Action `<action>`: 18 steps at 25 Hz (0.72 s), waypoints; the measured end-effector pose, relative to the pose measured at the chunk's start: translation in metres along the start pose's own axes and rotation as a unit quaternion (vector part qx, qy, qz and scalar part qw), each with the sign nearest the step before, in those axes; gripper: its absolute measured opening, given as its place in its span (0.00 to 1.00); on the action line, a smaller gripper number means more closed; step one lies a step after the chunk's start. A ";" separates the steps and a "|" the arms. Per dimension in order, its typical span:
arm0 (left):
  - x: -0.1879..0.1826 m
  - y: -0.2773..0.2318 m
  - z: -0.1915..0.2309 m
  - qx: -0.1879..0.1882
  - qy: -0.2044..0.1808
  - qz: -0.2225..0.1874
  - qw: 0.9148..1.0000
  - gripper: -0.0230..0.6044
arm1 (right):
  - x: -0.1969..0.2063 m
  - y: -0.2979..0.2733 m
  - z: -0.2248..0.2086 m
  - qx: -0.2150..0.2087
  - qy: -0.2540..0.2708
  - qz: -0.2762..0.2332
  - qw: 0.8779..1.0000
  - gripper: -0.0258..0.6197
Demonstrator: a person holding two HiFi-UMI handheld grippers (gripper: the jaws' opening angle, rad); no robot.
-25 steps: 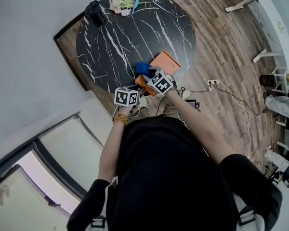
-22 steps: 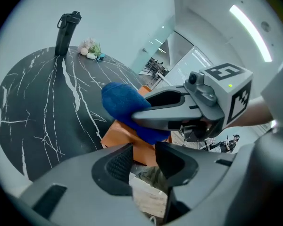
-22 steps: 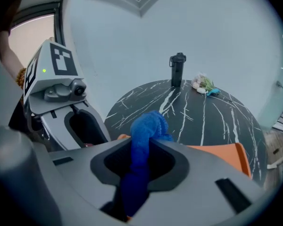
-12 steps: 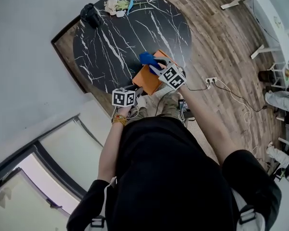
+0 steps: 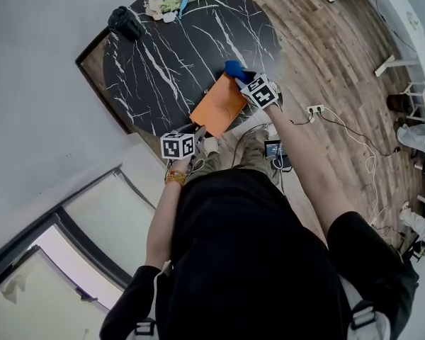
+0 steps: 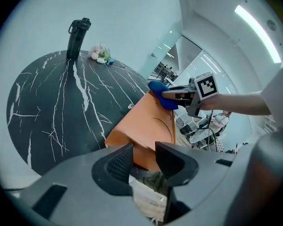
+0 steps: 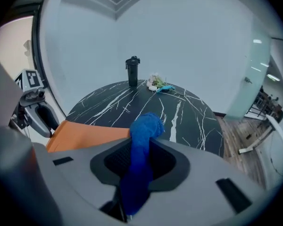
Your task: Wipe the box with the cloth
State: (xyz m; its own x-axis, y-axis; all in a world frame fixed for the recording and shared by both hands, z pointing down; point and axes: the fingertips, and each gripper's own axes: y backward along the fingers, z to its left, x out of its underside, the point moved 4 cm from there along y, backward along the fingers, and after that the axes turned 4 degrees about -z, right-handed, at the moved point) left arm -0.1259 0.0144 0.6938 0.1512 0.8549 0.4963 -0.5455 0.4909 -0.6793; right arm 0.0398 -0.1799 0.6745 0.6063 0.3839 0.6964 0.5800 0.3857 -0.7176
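Soft, fuzzy blue cloth [image 7: 142,135], smooth matt orange cardboard box [image 5: 219,108], glossy black marble-look table [image 5: 163,55] with white veins, wood-plank floor [image 5: 326,62], matt black bottle [image 6: 76,36], matt grey plastic left gripper [image 6: 144,157] with ribbed dark pads [image 6: 118,164]

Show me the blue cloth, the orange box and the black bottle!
blue cloth [image 7: 148,126]: right gripper view, on its bunched tip.
orange box [image 5: 219,107]: head view, middle of its top face.
black bottle [image 6: 76,41]: left gripper view, its body below the cap.

Black short-sleeved top [image 5: 248,261], yellow wristband [image 5: 176,178], left gripper [image 6: 144,155] and right gripper [image 7: 141,158] — grey plastic, white cubes [image 5: 177,146] bearing black markers.
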 end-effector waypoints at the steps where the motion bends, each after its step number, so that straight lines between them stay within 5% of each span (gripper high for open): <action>1: 0.000 0.000 0.000 -0.001 0.001 0.001 1.000 0.28 | 0.001 -0.002 0.001 0.005 -0.018 -0.002 1.000 0.17; 4: 0.001 -0.001 0.001 -0.002 0.000 0.002 1.000 0.28 | 0.001 -0.003 0.003 0.017 -0.040 -0.005 0.999 0.16; 12: 0.001 0.001 0.000 0.012 -0.001 0.011 1.000 0.28 | 0.006 -0.003 0.043 -0.008 0.045 0.039 0.998 0.17; 18: -0.001 0.003 0.001 0.022 -0.012 0.010 1.000 0.28 | 0.010 -0.008 0.074 -0.043 0.005 0.028 0.999 0.16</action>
State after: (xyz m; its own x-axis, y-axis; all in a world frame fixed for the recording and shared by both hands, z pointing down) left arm -0.1289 0.0152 0.6917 0.1209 0.8597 0.4962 -0.5837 0.4659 -0.6650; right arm 0.0007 -0.1167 0.6876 0.6445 0.3951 0.6546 0.5890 0.2894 -0.7545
